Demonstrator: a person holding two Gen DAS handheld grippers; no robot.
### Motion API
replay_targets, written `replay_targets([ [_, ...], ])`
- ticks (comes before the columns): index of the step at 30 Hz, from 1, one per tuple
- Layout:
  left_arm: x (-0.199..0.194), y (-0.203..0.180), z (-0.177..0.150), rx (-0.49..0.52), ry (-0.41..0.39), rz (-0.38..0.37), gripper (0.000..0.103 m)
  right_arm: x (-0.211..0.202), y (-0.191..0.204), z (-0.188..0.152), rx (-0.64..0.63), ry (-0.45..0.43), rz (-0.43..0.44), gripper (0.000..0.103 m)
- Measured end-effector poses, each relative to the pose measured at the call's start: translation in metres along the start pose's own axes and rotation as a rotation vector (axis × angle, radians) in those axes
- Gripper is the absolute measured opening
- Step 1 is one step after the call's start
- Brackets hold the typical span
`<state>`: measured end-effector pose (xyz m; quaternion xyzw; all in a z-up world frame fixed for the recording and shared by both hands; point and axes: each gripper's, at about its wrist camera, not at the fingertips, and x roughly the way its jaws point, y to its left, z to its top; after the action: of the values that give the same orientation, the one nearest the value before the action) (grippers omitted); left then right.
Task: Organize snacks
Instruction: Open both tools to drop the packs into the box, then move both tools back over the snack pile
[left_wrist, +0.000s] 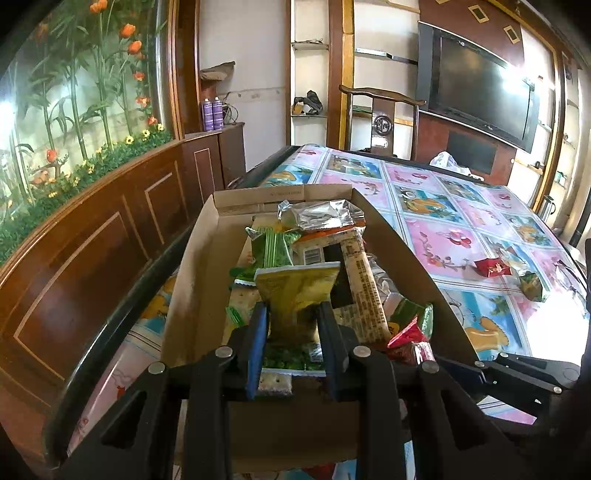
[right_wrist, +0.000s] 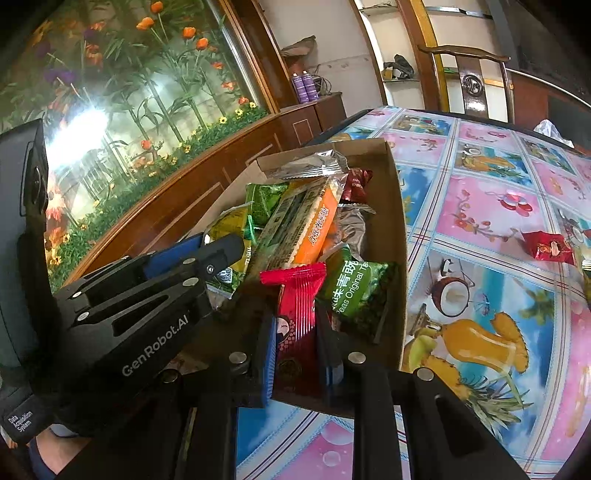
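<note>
Both claws reach into the cardboard box (left_wrist: 192, 258) of snacks on the bench (left_wrist: 443, 206). Left claw (left_wrist: 291, 314) is clenched on a yellow-green snack packet (left_wrist: 295, 291), its blue-padded fingers (left_wrist: 256, 343) pressing the packet's lower half from both sides while the serrated top edge stands up above them — the packet hangs over the heap in the box. Right claw (right_wrist: 295, 332) is clamped on a red snack packet (right_wrist: 295, 295), held upright with its crimped top edge pointing toward the far end of the box; the jaws sit narrow against its sides. From the right wrist view the left claw (right_wrist: 218, 243) shows side-on at the left of the box, its tips just beside the yellow-green packet (right_wrist: 229, 225). Inside the box lie a long orange cracker pack (right_wrist: 306, 225), a green peas packet (right_wrist: 354, 288) just right of the red one, a silver foil pouch (right_wrist: 303, 164) at the far end and a dark red candy (right_wrist: 356, 182) near it. Outside the box, well apart on the flowered oilcloth, a red wrapped snack (right_wrist: 548, 247) lies alone, with a green wrapped one (left_wrist: 532, 286) just beside it in the left wrist view.
</note>
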<state>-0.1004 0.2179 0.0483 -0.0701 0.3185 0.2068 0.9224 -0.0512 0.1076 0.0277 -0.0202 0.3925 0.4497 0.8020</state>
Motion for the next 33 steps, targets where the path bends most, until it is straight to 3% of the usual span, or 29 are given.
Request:
replay_targets([
  [13,-0.006,-0.005,-0.001,0.013,-0.025,0.035,0.029,-0.007,0.003,-0.002,-0.019,-0.015,-0.011,0.024],
  [33,-0.024,-0.01,0.005,0.057,-0.096,0.112,0.057,-0.024,-0.003,-0.003,-0.003,-0.051,0.012,0.027],
])
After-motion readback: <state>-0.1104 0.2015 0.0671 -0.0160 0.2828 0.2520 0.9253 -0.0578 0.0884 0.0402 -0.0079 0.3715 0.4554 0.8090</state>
